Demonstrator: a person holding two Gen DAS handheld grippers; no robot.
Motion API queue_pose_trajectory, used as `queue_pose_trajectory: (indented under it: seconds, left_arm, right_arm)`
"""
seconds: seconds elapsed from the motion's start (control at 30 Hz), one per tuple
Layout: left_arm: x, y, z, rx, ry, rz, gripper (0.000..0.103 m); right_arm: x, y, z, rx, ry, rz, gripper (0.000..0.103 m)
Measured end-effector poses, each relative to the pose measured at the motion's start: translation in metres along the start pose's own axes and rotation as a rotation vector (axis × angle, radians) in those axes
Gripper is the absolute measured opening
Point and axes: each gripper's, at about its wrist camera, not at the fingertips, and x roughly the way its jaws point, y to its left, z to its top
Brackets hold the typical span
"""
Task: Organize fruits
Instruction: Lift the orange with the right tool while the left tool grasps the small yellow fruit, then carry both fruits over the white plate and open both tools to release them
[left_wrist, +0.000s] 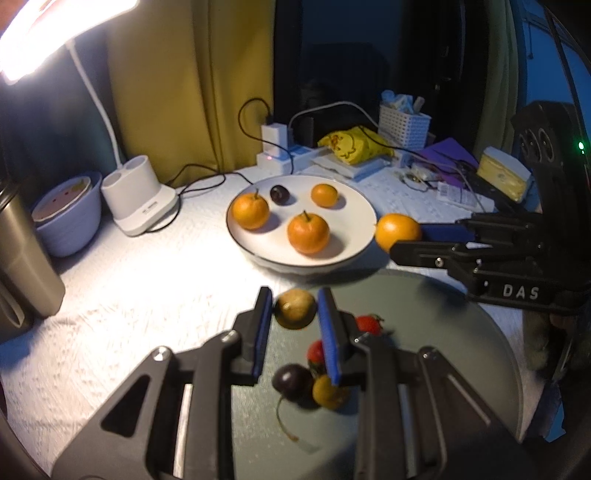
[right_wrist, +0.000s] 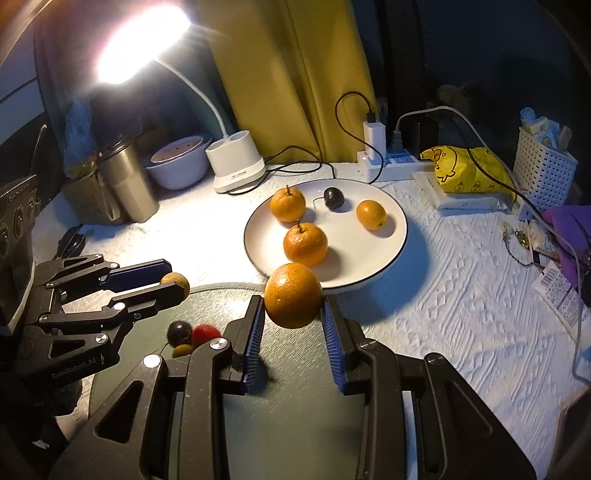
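Observation:
My left gripper (left_wrist: 294, 299) is shut on a small brownish-yellow round fruit (left_wrist: 295, 311), held just above the far rim of a grey-green round plate (left_wrist: 443, 332). That plate carries a dark cherry (left_wrist: 291, 380), two strawberries (left_wrist: 369, 324) and a small yellow fruit (left_wrist: 327, 392). My right gripper (right_wrist: 294, 304) is shut on an orange (right_wrist: 293, 291), held near the front rim of the white plate (right_wrist: 369, 258). The white plate (left_wrist: 351, 229) bears three oranges and a dark cherry (right_wrist: 333, 198). Each view shows the other gripper (left_wrist: 406, 240) (right_wrist: 175, 279) with its fruit.
A lit desk lamp with a white base (left_wrist: 138, 195) stands back left, beside a pale bowl (left_wrist: 70, 214) and a steel tumbler (left_wrist: 22, 251). Behind the white plate lie a power strip with cables (right_wrist: 388, 162), a yellow bag (right_wrist: 465, 170) and a white basket (right_wrist: 543, 173).

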Motion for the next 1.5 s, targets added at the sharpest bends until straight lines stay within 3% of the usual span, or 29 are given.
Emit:
queue_pose_trajectory:
  seconds: [0.93, 1.5]
  left_arm:
    - [0.082, 0.023, 0.045, -0.025, 0.037, 0.017, 0.026]
    - [0.115, 0.036, 0.053, -0.061, 0.07, -0.008, 0.027]
  right_arm:
    - [0.064, -0.053, 0.044, 0.025, 0.004, -0.01, 0.034]
    - [0.114, -0.051, 0.069, 0.039, 0.033, -0.001, 0.034]
